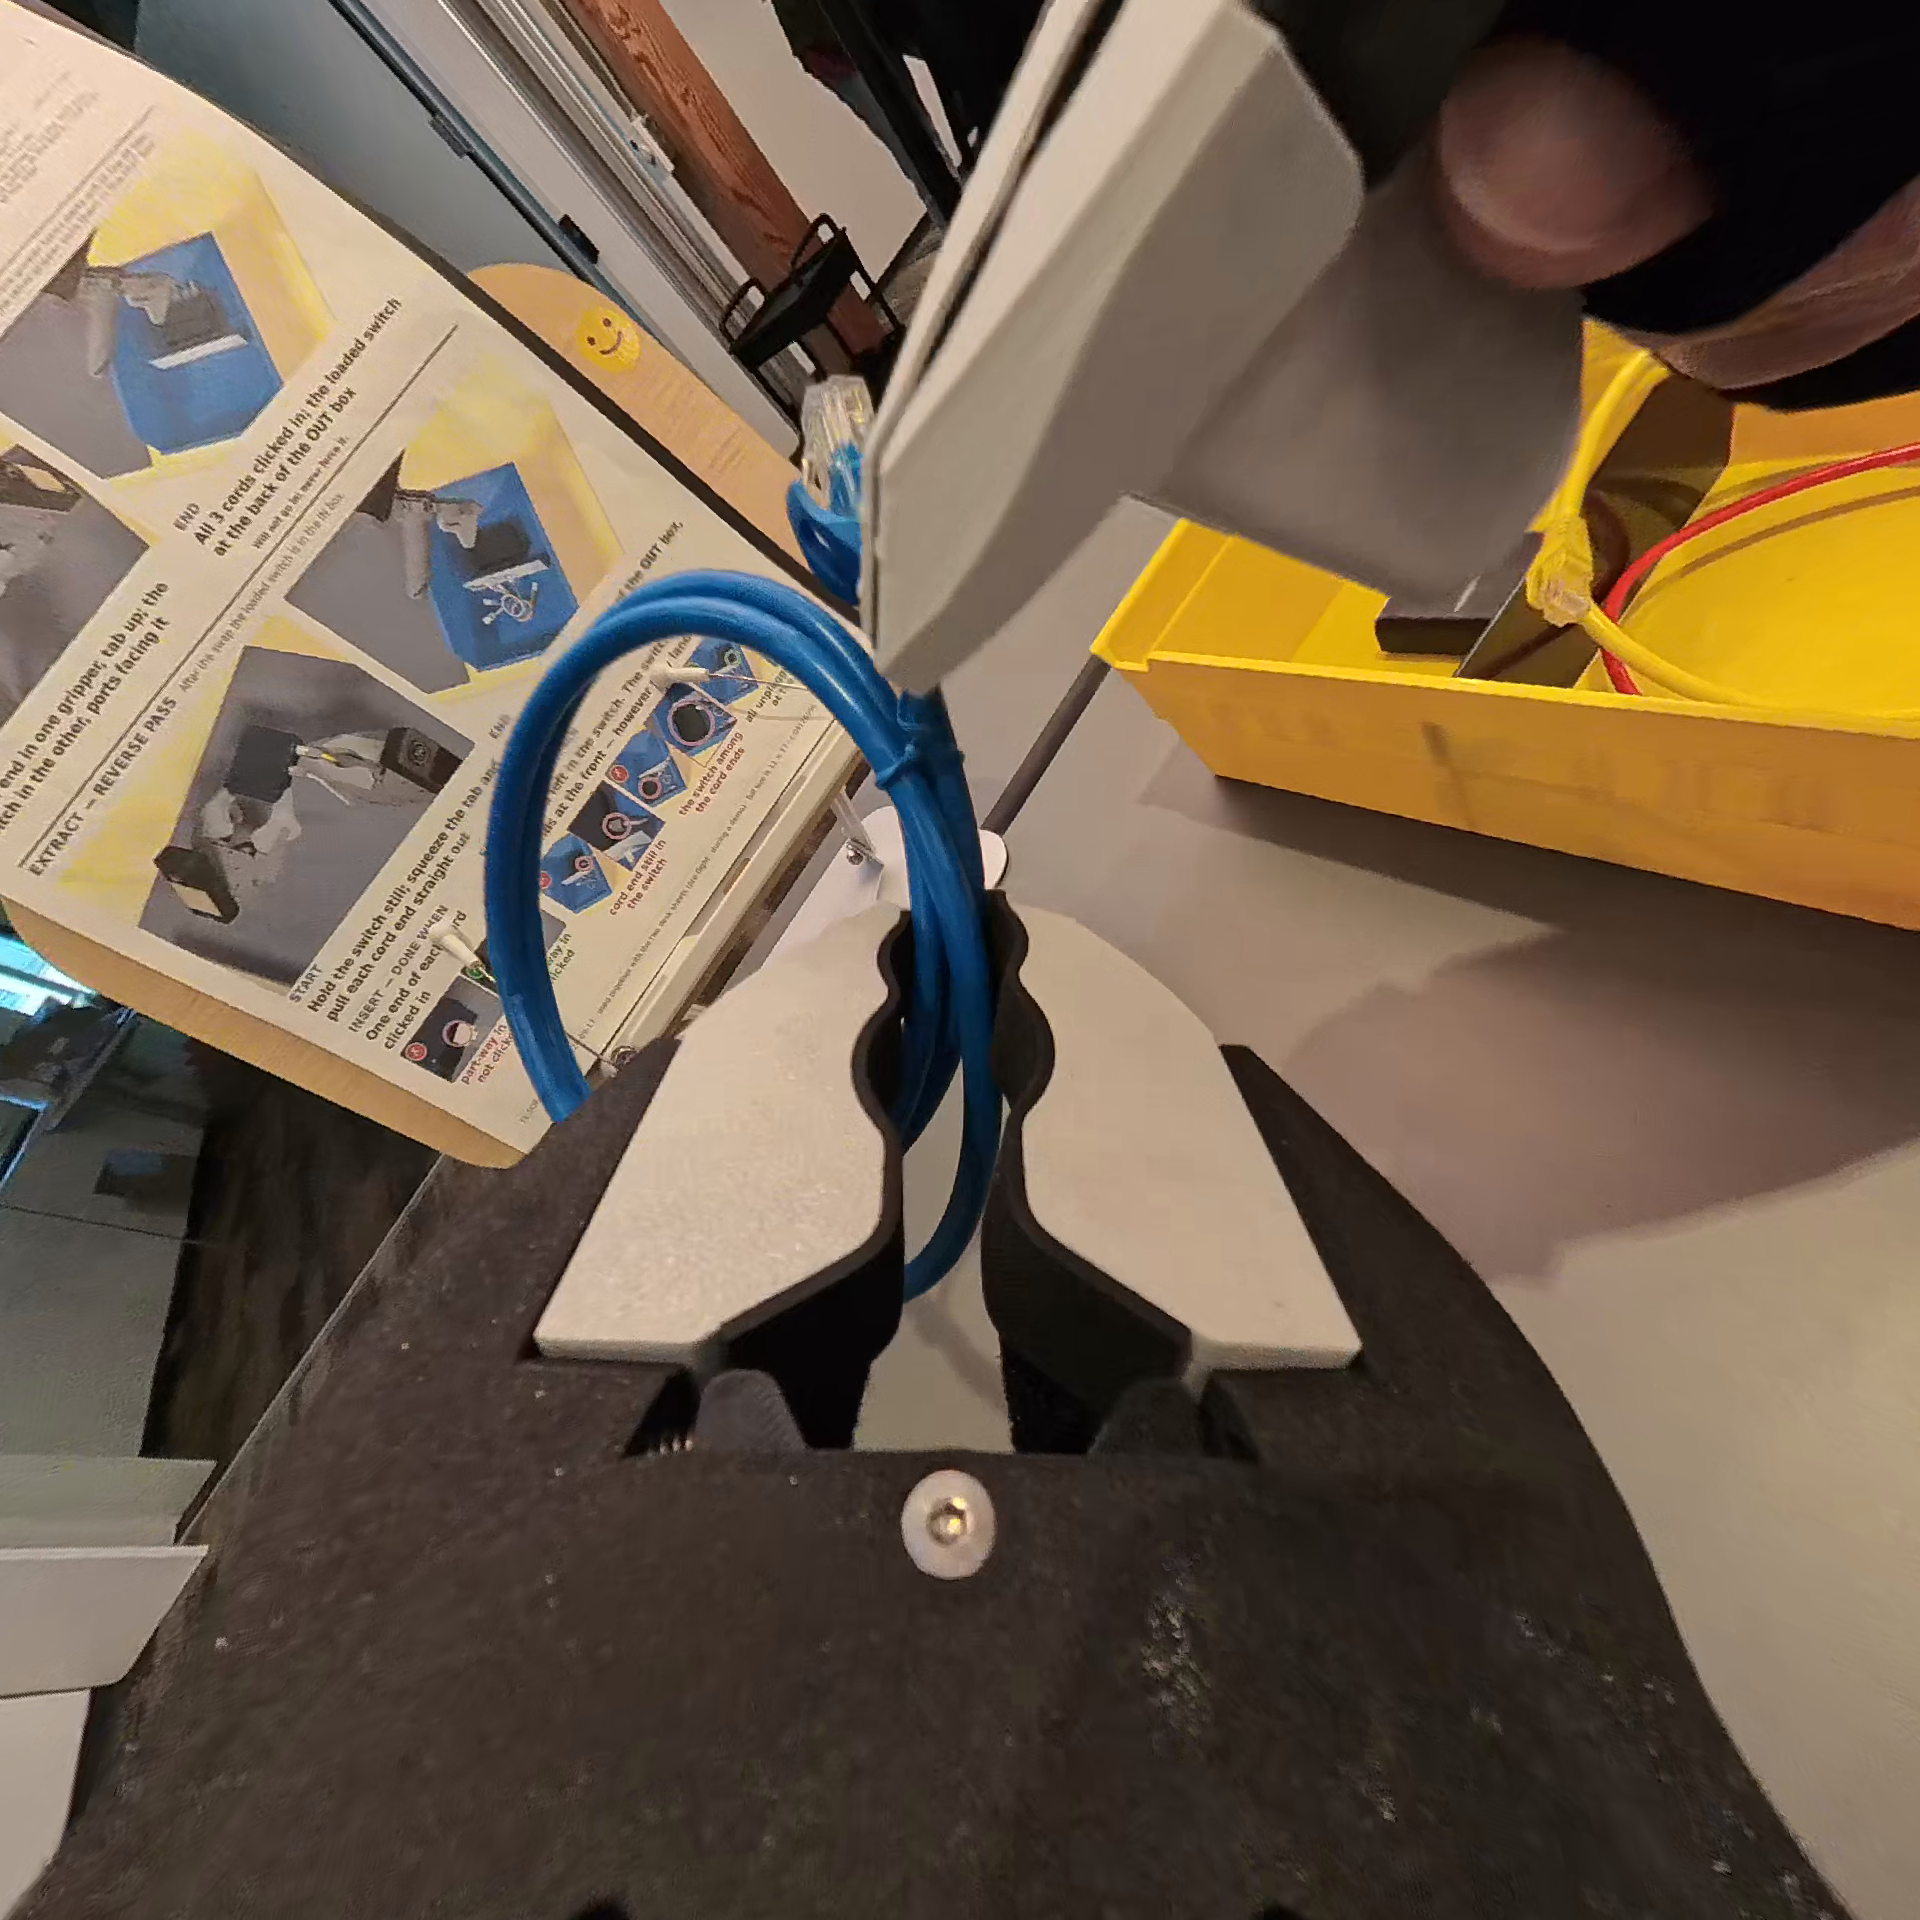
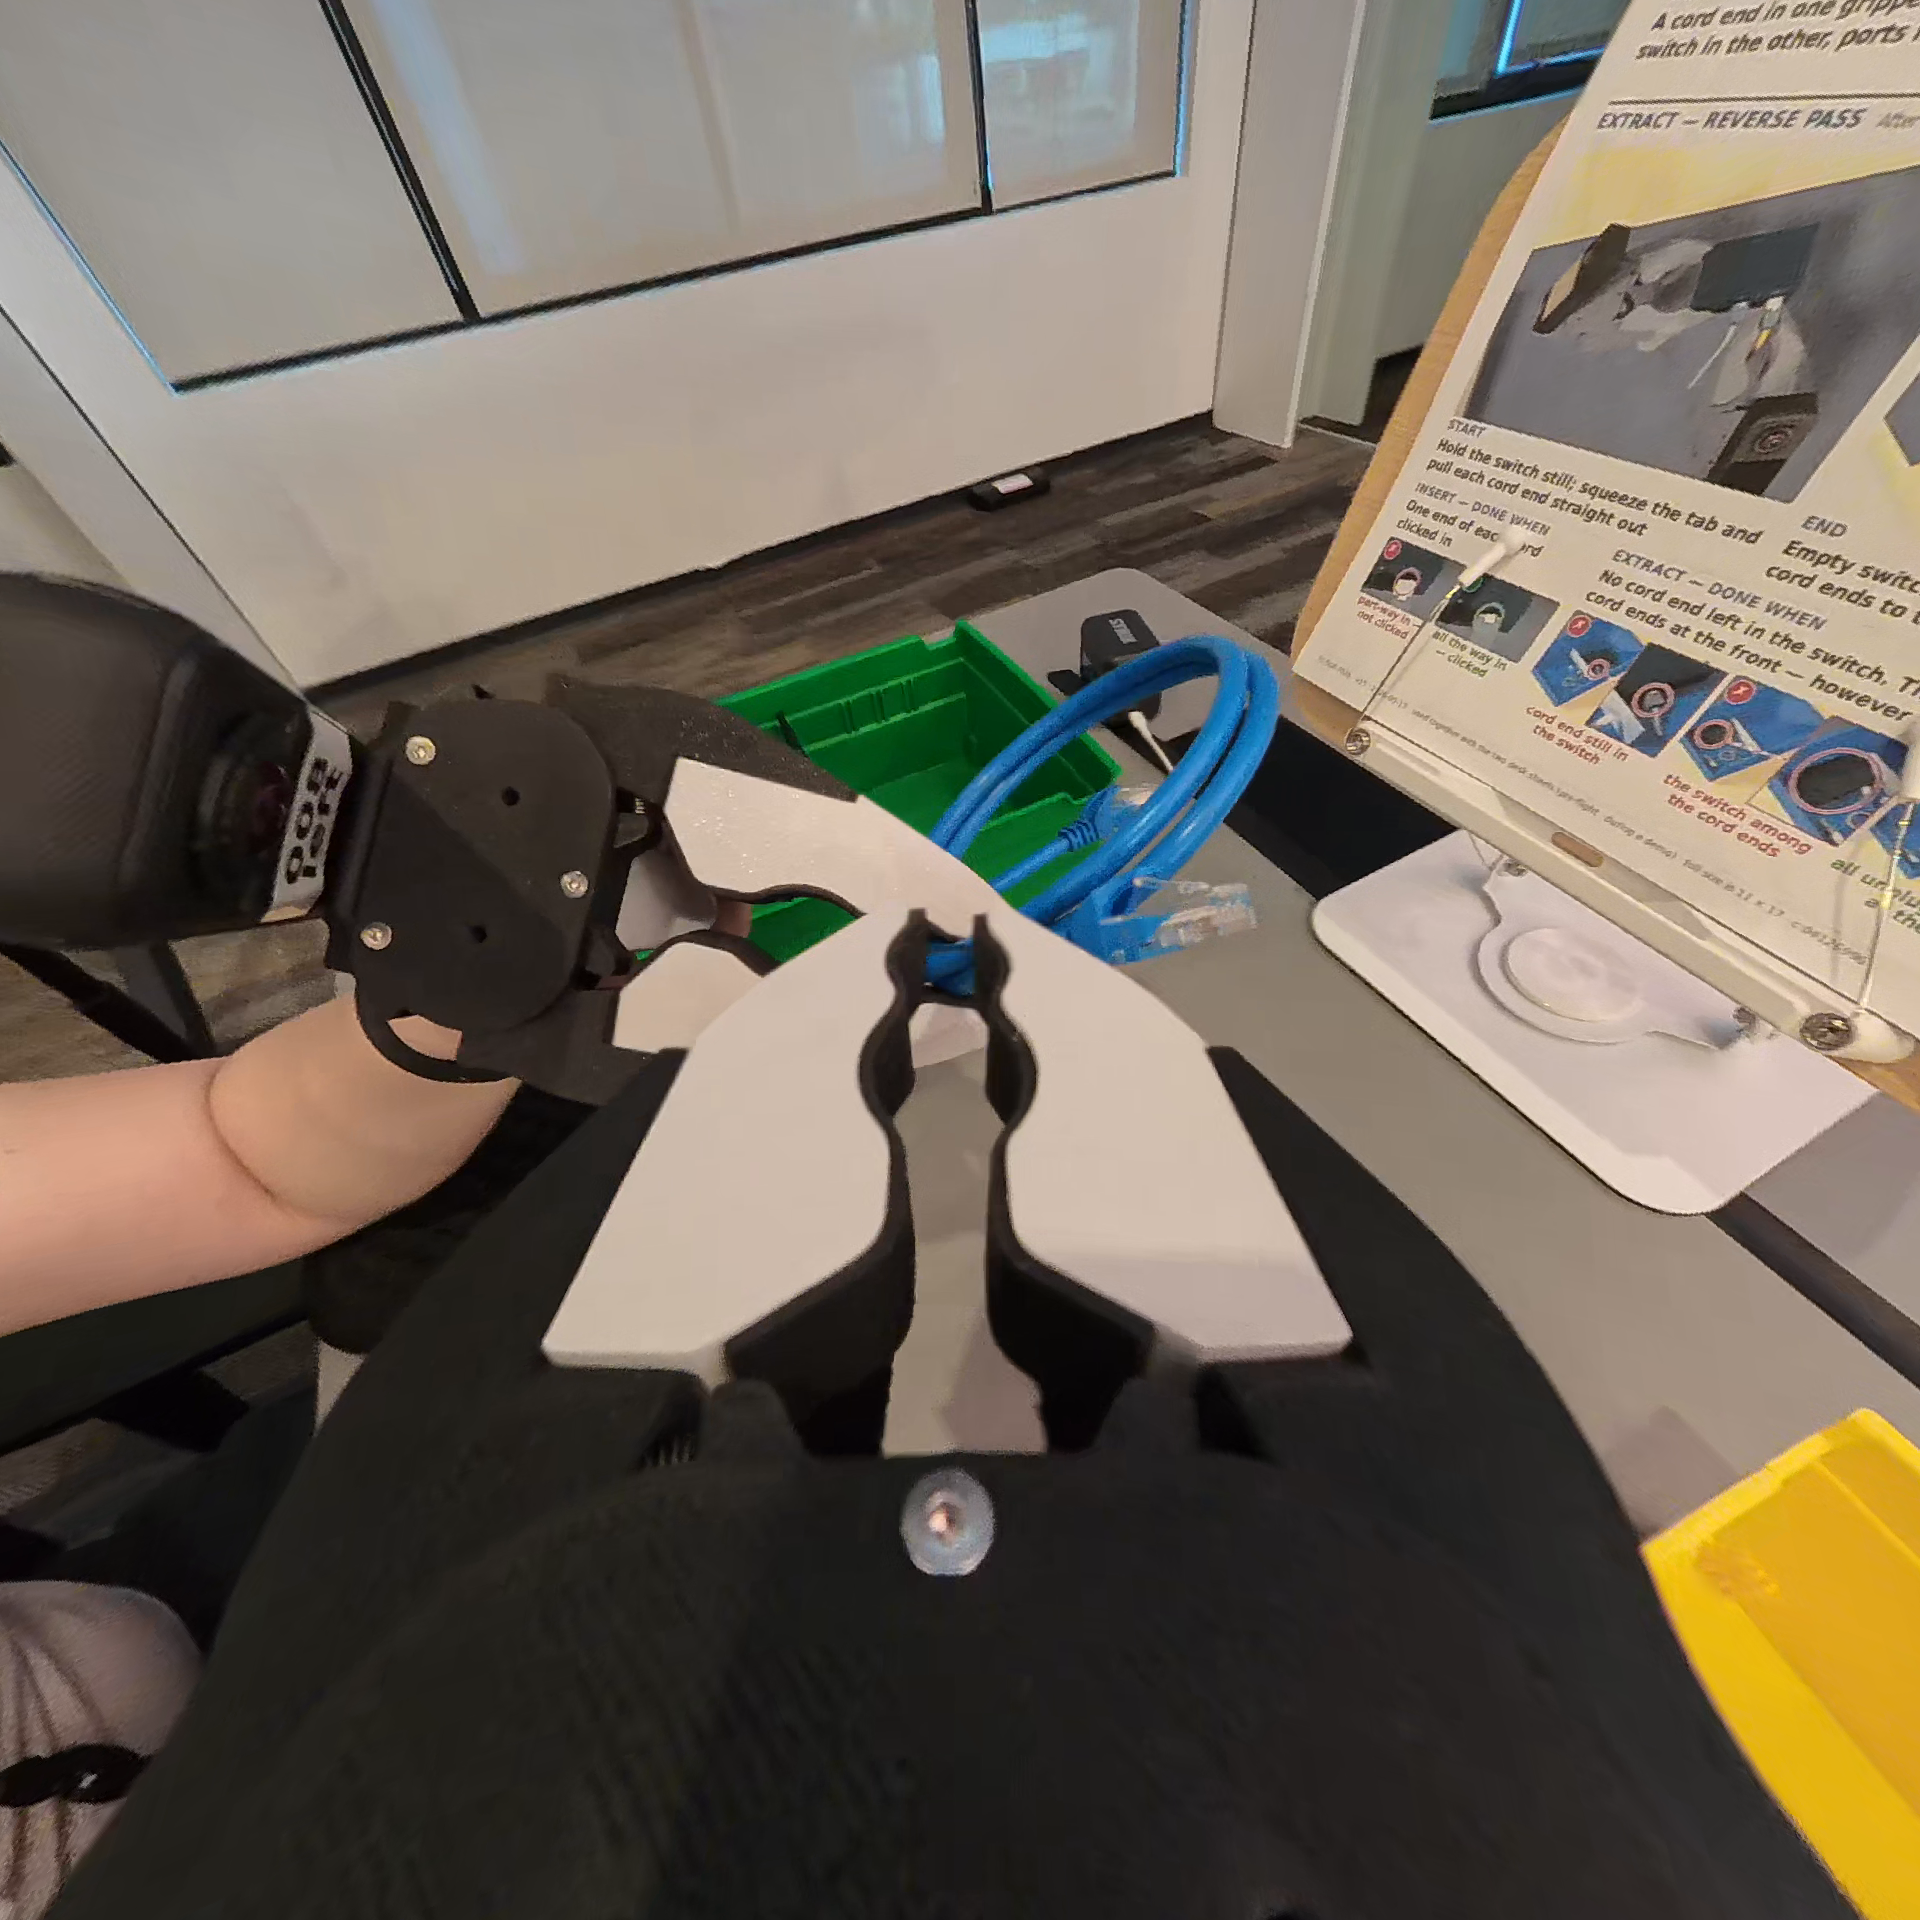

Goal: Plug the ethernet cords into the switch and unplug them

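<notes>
Clearly both narrowly parted grippers pinch the coiled blue ethernet cord: left gripper on the loops, right gripper just behind the clear plug, whose axis points toward the instruction board

Printed text on the propped instruction sheet, not quoted.

left wrist: close, facing yellow bin | right wrist: facing green bin | shared: blue cord

Coiled blue ethernet cord with clear plastic plugs, tied in loop, held upright above grey bench. Black switch, yellow cord, red cord in yellow plastic bin.
</notes>
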The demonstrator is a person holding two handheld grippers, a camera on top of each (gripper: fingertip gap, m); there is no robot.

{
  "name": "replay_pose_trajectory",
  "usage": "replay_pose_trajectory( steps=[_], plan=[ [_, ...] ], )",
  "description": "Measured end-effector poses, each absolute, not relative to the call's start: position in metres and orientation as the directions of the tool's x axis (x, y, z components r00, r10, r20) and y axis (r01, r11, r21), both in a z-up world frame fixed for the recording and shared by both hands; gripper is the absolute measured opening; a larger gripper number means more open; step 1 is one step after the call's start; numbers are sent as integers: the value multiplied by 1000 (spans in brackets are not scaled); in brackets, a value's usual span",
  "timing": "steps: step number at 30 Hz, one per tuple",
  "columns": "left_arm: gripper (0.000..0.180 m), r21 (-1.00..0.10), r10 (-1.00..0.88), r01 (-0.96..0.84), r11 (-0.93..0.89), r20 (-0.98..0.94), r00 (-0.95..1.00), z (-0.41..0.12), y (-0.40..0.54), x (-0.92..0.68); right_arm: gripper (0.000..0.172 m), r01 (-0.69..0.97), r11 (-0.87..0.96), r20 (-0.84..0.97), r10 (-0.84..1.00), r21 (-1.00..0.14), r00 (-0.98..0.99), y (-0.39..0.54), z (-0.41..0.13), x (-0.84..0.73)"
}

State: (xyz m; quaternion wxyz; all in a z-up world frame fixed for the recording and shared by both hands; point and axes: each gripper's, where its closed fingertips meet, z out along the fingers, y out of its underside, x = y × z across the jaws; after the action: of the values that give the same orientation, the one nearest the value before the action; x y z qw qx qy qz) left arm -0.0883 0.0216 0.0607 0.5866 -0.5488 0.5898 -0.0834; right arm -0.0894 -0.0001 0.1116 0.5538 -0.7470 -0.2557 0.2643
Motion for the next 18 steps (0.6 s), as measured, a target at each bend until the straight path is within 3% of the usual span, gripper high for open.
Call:
replay_pose_trajectory(
  steps=[5, 18],
  plan=[
    [11, -741, -753, -550, 385, -597, 276, 58, 19, -86, 4, 29, -280, -180, 690, -960, 701, 0, 113, -87],
    [11, -741, -742, -541, 398, -607, 284, 61, 20, -86, 10, -27, -253, -185, 625, -967, 759, -2, 126, -68]
  ],
)
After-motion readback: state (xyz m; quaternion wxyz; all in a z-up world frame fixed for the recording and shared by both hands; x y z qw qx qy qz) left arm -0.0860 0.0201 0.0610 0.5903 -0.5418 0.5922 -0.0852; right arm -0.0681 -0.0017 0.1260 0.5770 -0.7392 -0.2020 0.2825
